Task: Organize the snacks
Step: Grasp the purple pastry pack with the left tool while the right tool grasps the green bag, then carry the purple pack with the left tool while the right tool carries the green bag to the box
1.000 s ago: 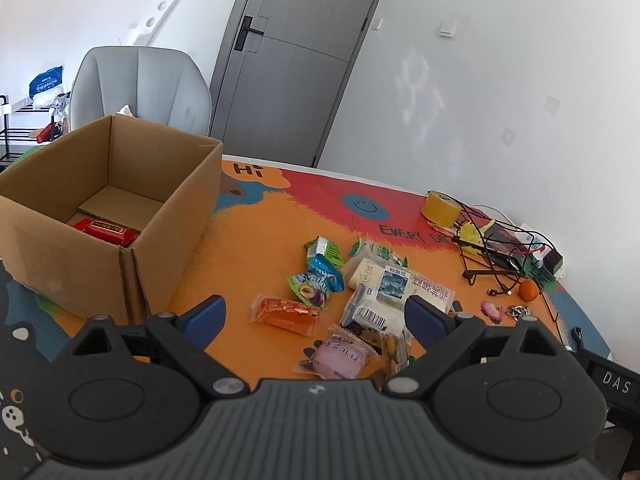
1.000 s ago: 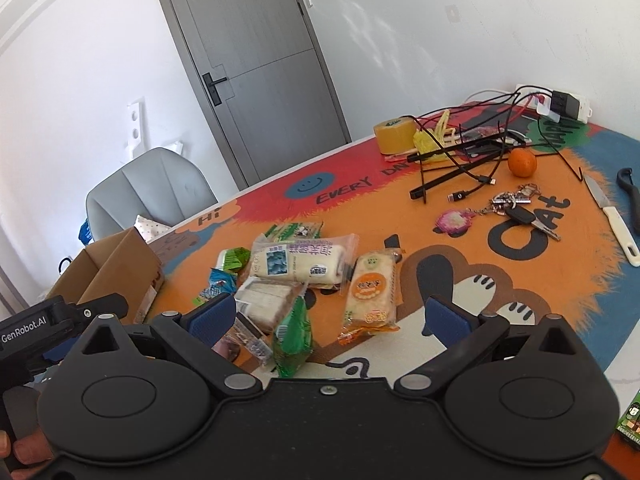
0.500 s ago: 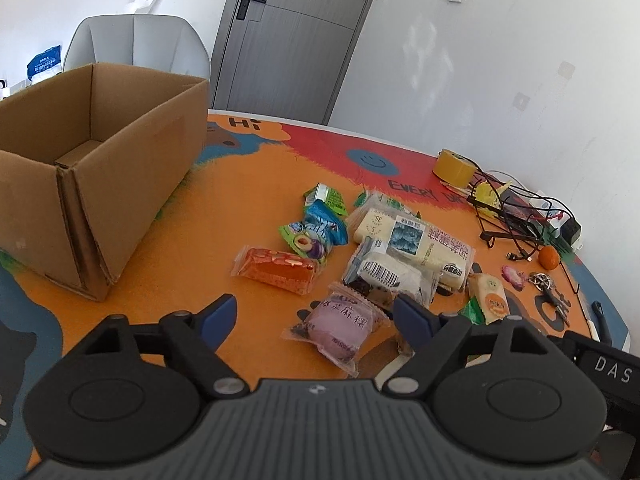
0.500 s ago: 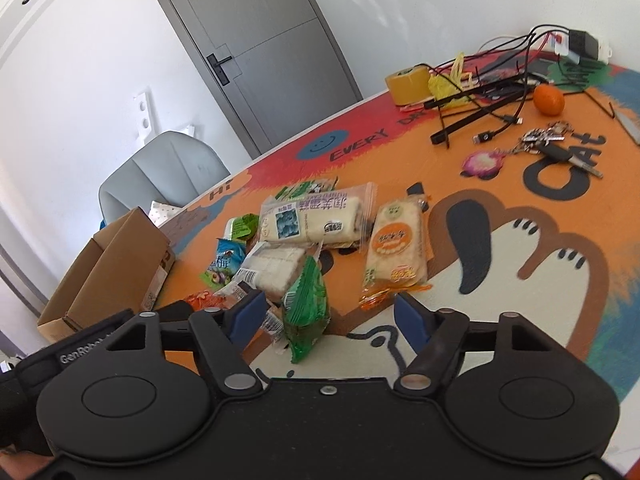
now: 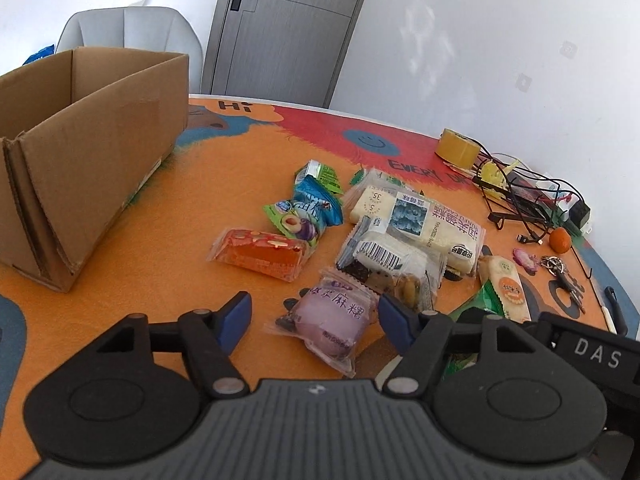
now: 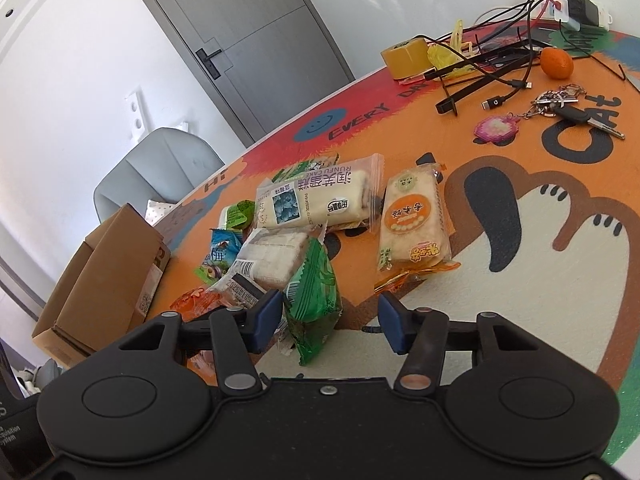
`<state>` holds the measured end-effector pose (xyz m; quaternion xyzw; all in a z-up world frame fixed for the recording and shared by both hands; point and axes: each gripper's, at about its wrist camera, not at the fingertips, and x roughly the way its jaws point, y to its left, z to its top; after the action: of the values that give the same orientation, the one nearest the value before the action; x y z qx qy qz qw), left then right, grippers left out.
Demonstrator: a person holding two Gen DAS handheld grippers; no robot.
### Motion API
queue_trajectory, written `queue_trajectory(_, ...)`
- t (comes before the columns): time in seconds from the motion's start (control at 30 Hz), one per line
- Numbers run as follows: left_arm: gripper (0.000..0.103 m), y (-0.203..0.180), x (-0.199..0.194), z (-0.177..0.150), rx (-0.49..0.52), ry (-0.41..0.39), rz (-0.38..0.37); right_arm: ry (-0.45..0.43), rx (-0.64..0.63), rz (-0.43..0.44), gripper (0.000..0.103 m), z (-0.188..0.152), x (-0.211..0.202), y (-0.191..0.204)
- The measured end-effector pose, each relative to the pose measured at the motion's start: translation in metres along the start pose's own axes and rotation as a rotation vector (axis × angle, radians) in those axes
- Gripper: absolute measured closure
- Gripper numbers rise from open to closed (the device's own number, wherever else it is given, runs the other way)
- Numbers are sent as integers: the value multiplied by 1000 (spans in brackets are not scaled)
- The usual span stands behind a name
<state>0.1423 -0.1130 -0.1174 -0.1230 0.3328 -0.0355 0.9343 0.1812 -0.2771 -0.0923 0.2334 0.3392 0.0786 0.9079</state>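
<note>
Two grabs are lining up at once. The left gripper (image 5: 314,316) has just been closing around the purple mochi packet (image 5: 330,318), pads not touching it yet. The right gripper (image 6: 330,320) has been closing too, its left pad beside the green packet (image 6: 314,300), no squeeze yet. Both packets lie on the cartoon mat (image 5: 168,216). Next I'd say finish the pinch, then carry them to the cardboard box (image 5: 80,144).

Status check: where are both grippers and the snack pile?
Left gripper open, jaws closing around purple mochi packet. Right gripper open, jaws closing around green foil packet. Brown cardboard box unobstructed.
</note>
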Motion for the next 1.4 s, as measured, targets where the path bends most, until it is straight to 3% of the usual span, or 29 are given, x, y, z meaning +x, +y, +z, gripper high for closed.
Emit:
queue_trajectory(0.07,53,0,0,0,9,5,-7,1,1,6,56,0,2,1)
queue_trajectory(0.13,66,0,-1,0,14,8,-15,10,3,23,67,-1,4,1)
queue_trajectory(0.2,69,-1,-3,0,21,5,-12,12,1,27,71,-2,5,3)
queue_trajectory(0.3,71,0,-8,0,31,-4,-12,3,-4,38,75,-2,1,4)
queue_trajectory(0.87,72,15,-45,15,7,-69,-9,-92,-38,72,75,5,-22,23)
queue_trajectory(1.4,72,47,-95,49,-3,-231,34,-126,-89,152,75,12,-18,68)
